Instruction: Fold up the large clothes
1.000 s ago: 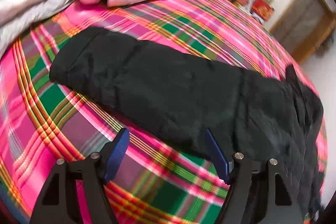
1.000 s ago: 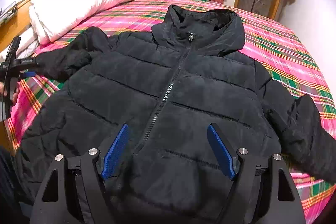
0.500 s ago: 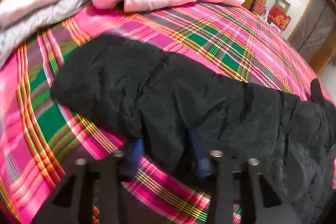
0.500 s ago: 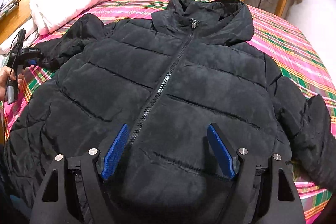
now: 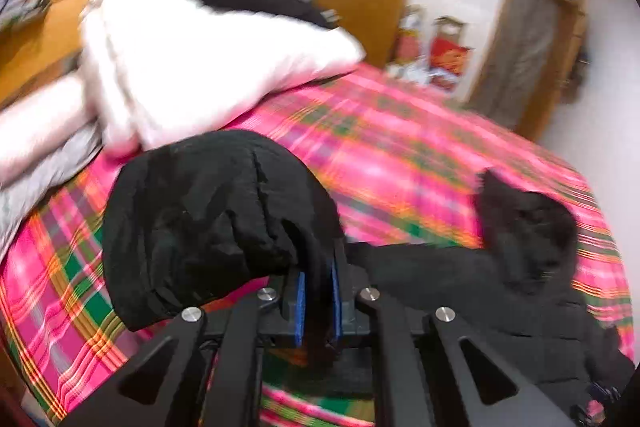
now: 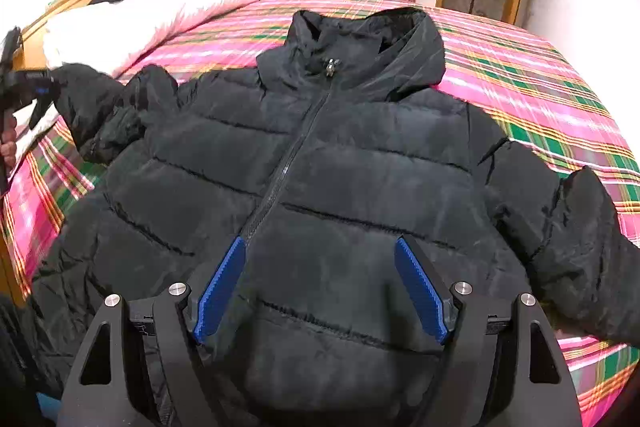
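1. Sprawling across the bed (image 6: 532,75), ahead of and beneath the right claw (image 6: 320,283), a black padded jacket (image 6: 320,155) lies front up with its zip closed. Its bulk suggests it is puffy and springy: likely light for its size, but it will probably push back against any fold and want pressing flat.

2. Past the jacket, a white quilt (image 6: 152,15) is heaped at the head of the bed, off to the left of the right claw and well apart from it.

3. To the right of the right claw, the far sleeve (image 6: 584,239) lies slack on the plaid cover, untouched. Its shell looks smooth and may slip in a shallow pinch, so a deep bite at the cuff or along a stitched seam seems safest.

4. Ahead of the left claw (image 5: 318,291), the near sleeve (image 5: 208,219) is raised off the bed and droops over itself, soft and limp.

5. That left claw is clenched on the sleeve fabric, which is squeezed between its blue pads (image 5: 299,307). The picture is blurred here, so how deep the hold goes is hard to tell.

6. Over the jacket's lower front, the right claw is released, jaws spread wide with nothing between them.
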### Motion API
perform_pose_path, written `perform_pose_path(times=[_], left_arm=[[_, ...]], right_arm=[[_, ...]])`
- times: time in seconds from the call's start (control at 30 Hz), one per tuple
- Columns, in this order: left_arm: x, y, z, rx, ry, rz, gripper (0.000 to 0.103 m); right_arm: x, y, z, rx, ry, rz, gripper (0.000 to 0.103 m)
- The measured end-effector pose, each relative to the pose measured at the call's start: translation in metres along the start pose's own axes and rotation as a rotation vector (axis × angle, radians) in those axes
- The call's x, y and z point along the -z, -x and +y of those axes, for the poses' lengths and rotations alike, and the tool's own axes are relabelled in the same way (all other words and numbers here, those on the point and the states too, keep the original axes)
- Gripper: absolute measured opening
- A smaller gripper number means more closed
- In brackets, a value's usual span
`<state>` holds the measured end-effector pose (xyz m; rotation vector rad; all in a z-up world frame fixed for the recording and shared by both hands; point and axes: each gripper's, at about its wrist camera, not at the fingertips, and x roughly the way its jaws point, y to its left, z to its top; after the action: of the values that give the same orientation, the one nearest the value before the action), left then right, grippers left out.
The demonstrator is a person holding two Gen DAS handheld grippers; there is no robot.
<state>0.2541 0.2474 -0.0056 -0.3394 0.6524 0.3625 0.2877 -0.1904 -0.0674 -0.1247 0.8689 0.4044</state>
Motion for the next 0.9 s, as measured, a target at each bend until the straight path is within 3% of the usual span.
perform_pose_path(times=[0.2, 0.4, 0.57, 0.77, 0.83, 0.9], left_arm=[[-0.015, 0.042, -0.08, 0.161, -0.101, -0.039, 0.01], [0.002, 0.052, -0.173, 0.311, -0.199, -0.007, 0.01], [0.037, 0.031, -0.242, 0.403, -0.283, 0.084, 0.01], [0.1, -0.013, -0.295, 0.433, -0.387, 0.222, 0.014], [0.12, -0.028, -0.301, 0.45, -0.394, 0.285, 0.019], [0.138, -0.041, -0.307, 0.485, -0.401, 0.344, 0.032]], right_arm=[[-0.008, 0.017, -0.018, -0.003, -0.055, -0.033, 0.077], [-0.012, 0.031, -0.043, -0.003, -0.131, -0.059, 0.077], [-0.013, 0.036, -0.066, 0.006, -0.197, -0.057, 0.077], [-0.012, 0.032, -0.093, -0.003, -0.293, -0.035, 0.077], [-0.011, 0.029, -0.099, -0.007, -0.314, -0.022, 0.077], [-0.01, 0.026, -0.102, -0.006, -0.325, -0.011, 0.077]])
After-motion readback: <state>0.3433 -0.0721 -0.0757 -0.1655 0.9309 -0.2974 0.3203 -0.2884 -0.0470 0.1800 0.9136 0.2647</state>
